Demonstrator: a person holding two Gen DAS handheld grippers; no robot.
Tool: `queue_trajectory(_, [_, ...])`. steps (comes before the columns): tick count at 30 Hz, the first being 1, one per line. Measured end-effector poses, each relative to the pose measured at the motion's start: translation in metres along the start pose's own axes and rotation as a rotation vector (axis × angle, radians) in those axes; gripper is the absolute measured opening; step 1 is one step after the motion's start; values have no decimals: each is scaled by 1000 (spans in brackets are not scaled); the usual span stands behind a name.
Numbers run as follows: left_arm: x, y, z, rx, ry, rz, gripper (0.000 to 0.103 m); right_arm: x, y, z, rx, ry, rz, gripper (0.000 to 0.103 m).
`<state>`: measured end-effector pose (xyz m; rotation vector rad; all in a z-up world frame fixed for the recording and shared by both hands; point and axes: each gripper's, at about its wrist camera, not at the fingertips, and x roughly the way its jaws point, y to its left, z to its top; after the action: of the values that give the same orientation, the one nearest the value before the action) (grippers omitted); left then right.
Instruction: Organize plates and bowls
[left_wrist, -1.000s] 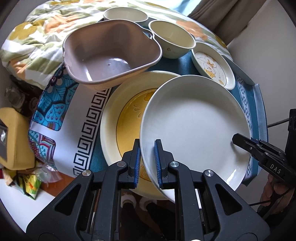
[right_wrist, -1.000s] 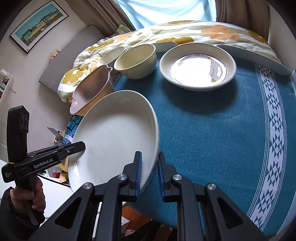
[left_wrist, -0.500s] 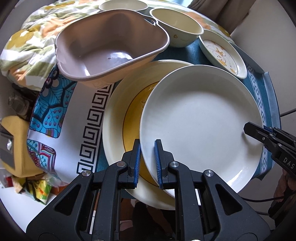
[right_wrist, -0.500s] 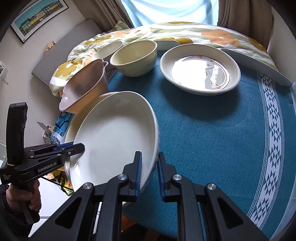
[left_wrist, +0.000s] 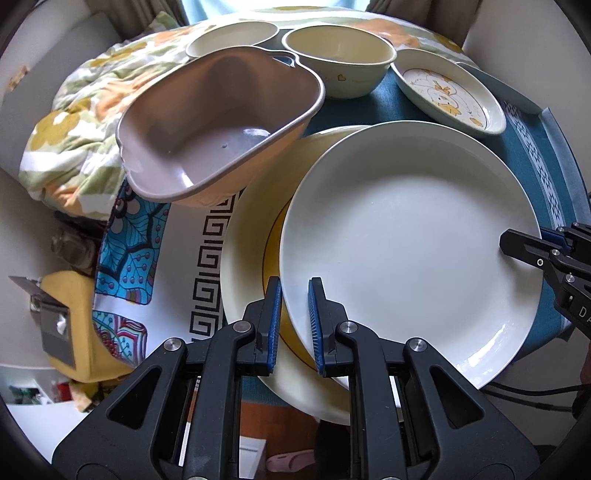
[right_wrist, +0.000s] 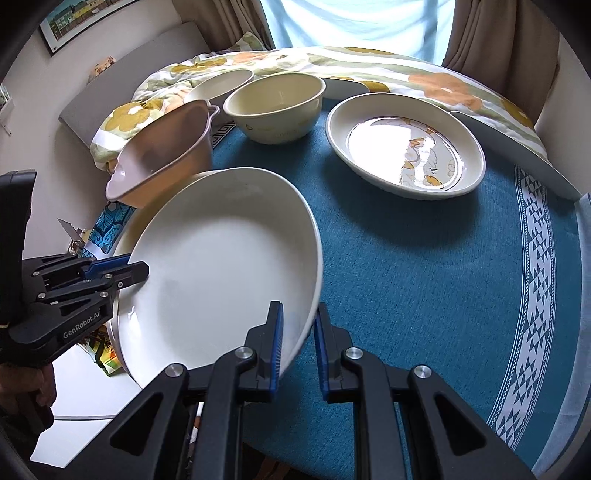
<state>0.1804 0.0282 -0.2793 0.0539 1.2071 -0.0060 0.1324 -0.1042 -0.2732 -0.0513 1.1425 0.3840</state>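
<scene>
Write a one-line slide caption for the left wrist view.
Left tool and right tool grip opposite rims of a white plate above a yellow-centred plate, bowls behind.

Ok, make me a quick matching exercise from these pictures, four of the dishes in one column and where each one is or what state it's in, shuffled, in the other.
Things:
1. white plate
2. yellow-centred plate
3. pinkish-brown dish
4. duck-pattern plate

Descriptions:
A. lies alone on the blue cloth, nothing on it
B. gripped at its rim by both tongs, left and right
C. tilted, by the floral quilt
D. lies partly hidden under the white plate

Pairs: 1-B, 2-D, 3-C, 4-A
</scene>
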Motion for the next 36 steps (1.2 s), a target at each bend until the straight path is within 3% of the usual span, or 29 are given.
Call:
queue_trajectory(20, [-12,-1,-10,77,-53,153,12,8,23,5,-141,13,-107,15])
queue_trajectory(36, [-18,-1,-11,67,-56,158,12,9,25,5,-133,11,-116,15])
